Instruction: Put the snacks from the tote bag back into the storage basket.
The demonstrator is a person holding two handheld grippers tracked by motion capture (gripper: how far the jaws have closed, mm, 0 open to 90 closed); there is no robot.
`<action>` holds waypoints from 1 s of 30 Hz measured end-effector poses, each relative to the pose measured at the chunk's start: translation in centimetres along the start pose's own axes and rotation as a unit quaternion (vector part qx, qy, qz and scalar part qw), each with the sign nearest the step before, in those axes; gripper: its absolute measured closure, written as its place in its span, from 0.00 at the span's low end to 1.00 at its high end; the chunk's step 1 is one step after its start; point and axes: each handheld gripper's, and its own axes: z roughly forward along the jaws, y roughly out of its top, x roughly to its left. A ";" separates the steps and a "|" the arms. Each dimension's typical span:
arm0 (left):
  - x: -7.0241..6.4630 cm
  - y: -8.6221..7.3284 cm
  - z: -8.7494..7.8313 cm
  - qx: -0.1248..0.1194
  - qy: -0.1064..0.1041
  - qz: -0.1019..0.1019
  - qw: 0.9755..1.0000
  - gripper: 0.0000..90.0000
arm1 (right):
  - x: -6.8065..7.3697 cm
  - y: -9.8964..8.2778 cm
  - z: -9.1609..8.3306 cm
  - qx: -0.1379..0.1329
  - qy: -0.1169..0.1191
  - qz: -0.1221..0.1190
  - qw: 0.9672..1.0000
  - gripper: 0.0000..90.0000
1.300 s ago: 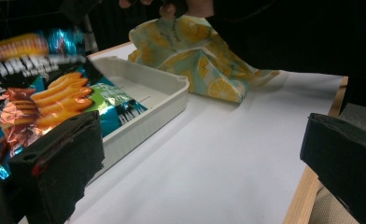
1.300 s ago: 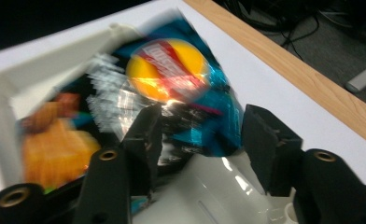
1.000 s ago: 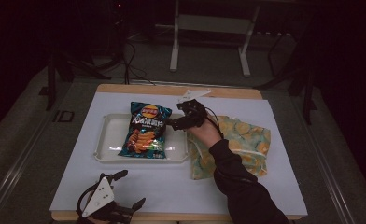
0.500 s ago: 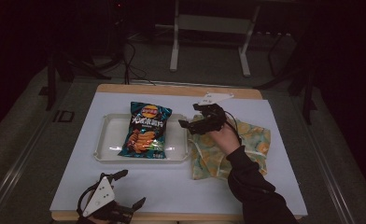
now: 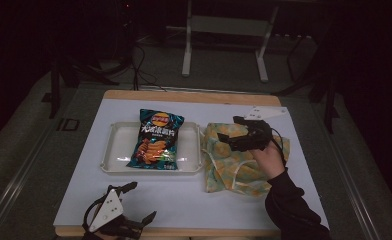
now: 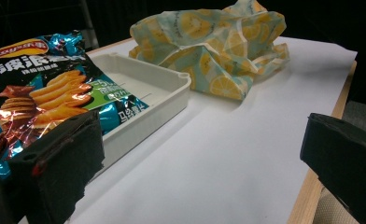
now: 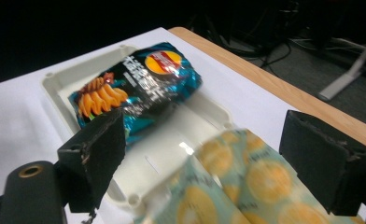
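A person's right gripper (image 5: 233, 131) hangs above the lemon-print cloth bag (image 5: 234, 162) on a white-covered table (image 5: 184, 200), its 2 black jaws spread wide with nothing between them. In the right gripper view, the jaws of the same tool (image 7: 204, 158) frame open air: the bag (image 7: 228, 186) lies blurred below them and no pad touches the fabric. The hand (image 5: 269, 157) that carries the tool sits over the bag's right half, a dark sleeve (image 5: 291, 210) trailing to the table's near edge.

The bag rests crumpled on the table just right of a shallow white tray (image 5: 115, 150), its left edge against the tray's rim. A blue bag of crisps (image 5: 156, 140) lies in the tray, its top end propped over the far rim.

At the near left corner of the table, the left gripper (image 5: 141, 202) sits low, well apart from both the tray and the cloth bag. Its jaws also stand wide and empty. In the left gripper view (image 6: 200, 163) they bracket bare white table, with the crisps (image 6: 36, 93) and tray (image 6: 172, 88) to one side and the cloth bag (image 6: 209, 51) beyond.
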 end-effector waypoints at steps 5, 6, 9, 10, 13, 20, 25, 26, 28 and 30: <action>0.0 0.0 0.0 0.000 0.001 -0.001 1.000 0.00 | -0.5 -1.1 -1.8 -0.007 -0.010 0.007 1.000 0.16; 0.0 0.0 0.0 0.000 0.001 -0.001 1.000 0.00 | -0.6 -1.4 -2.2 -0.007 -0.012 0.009 1.000 0.16; 0.0 0.0 0.0 0.000 0.000 0.000 1.000 0.00 | -0.8 -1.9 -2.9 -0.010 -0.016 0.010 1.000 0.16; 0.0 0.0 0.0 0.000 0.001 0.000 1.000 0.00 | -0.9 -2.5 -3.6 -0.013 -0.019 0.014 1.000 0.16; 0.0 0.0 0.0 0.001 0.001 -0.001 1.000 0.00 | -1.0 -3.4 -4.7 -0.017 -0.022 0.017 0.999 0.16; 0.0 0.0 0.0 0.001 0.002 -0.001 1.000 0.00 | -1.6 -5.8 -7.0 -0.018 -0.041 0.021 0.999 0.17; 0.0 0.0 0.1 0.002 0.002 0.001 1.000 0.00 | -1.5 -7.1 -8.1 -0.017 -0.052 0.021 0.998 0.17; 0.0 0.0 0.1 0.003 0.002 0.000 1.000 0.00 | -1.5 -7.4 -8.3 -0.018 -0.055 0.022 0.998 0.17; 0.0 0.0 0.1 0.003 0.002 0.001 1.000 0.00 | -1.4 -8.1 -8.7 -0.018 -0.060 0.024 0.998 0.17; 0.0 0.0 0.1 0.003 0.002 0.000 1.000 0.00 | -1.4 -8.6 -9.0 -0.020 -0.060 0.025 0.998 0.17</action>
